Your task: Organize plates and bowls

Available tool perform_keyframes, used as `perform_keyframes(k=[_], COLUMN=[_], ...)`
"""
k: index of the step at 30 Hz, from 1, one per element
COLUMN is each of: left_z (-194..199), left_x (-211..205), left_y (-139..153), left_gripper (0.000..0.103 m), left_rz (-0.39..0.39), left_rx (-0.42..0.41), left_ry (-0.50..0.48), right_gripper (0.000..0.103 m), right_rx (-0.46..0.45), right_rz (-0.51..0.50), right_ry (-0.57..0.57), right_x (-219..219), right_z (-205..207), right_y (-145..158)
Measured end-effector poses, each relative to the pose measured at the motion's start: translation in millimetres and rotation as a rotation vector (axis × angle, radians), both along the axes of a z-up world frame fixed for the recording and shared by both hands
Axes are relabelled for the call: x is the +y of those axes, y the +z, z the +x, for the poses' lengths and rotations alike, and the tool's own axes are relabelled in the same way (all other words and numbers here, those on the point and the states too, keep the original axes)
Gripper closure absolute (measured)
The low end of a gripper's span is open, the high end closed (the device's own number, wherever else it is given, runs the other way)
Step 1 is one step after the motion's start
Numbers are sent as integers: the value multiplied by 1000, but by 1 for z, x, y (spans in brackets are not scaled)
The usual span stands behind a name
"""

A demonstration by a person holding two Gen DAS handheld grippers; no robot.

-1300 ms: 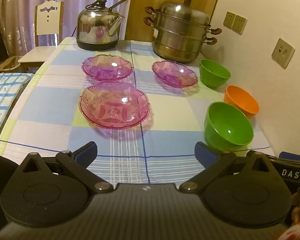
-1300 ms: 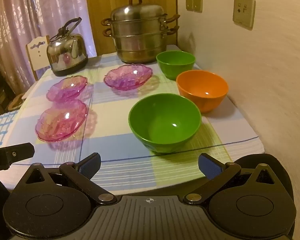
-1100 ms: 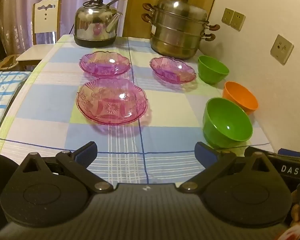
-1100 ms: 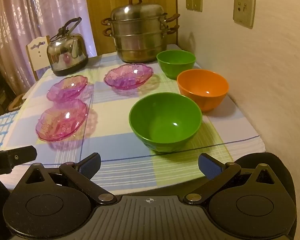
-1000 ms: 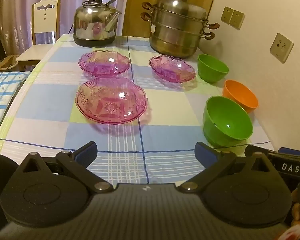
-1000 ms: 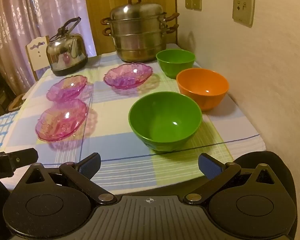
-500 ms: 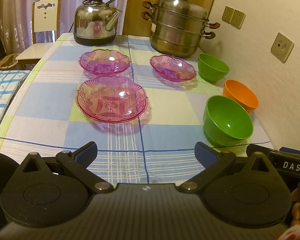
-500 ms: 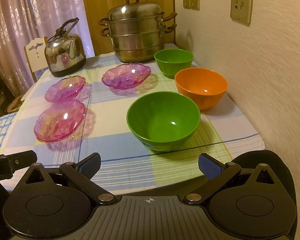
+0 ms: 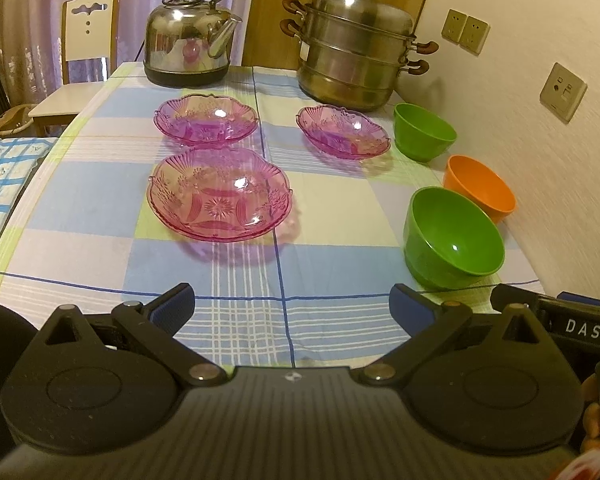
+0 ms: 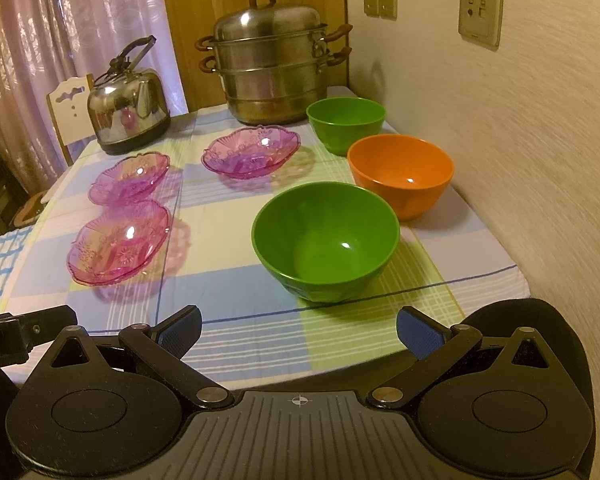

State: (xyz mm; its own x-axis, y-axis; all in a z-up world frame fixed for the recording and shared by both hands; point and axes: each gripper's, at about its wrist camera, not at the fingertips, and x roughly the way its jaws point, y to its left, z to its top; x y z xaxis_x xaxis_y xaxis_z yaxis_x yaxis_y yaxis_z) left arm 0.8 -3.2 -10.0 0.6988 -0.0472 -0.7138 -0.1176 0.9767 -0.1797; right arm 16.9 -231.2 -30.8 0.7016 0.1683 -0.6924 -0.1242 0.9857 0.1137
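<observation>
Spread tongs [image 10: 299, 330] face the near green bowl [image 10: 326, 240].

A checked tablecloth [image 9: 324, 208] in blue, cream and pale green covers the table. At its far end a steel kettle [image 9: 188, 52] stands left of a tiered steel steamer pot [image 9: 356, 44], with a white chair [image 9: 86, 40] beyond the far left corner. Wall sockets [image 9: 562, 92] sit on the right-hand wall.

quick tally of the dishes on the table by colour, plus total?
Pink glass plates: 3 — near, far left, far right
Green bowls: 2 — near, far
Orange bowl: 1
Total: 6
</observation>
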Motion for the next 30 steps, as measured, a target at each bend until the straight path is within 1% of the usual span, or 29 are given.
perform_keyframes(k=[30], left_z=[-1], left_x=[-1], left_y=[-1], left_gripper=[0], left_rz=[-1], left_rx=[0], left_ry=[-1], right_gripper=[0], right_rx=[-3], right_rz=[3], right_ry=[-7], right_x=[-2], right_z=[0], right_y=[1])
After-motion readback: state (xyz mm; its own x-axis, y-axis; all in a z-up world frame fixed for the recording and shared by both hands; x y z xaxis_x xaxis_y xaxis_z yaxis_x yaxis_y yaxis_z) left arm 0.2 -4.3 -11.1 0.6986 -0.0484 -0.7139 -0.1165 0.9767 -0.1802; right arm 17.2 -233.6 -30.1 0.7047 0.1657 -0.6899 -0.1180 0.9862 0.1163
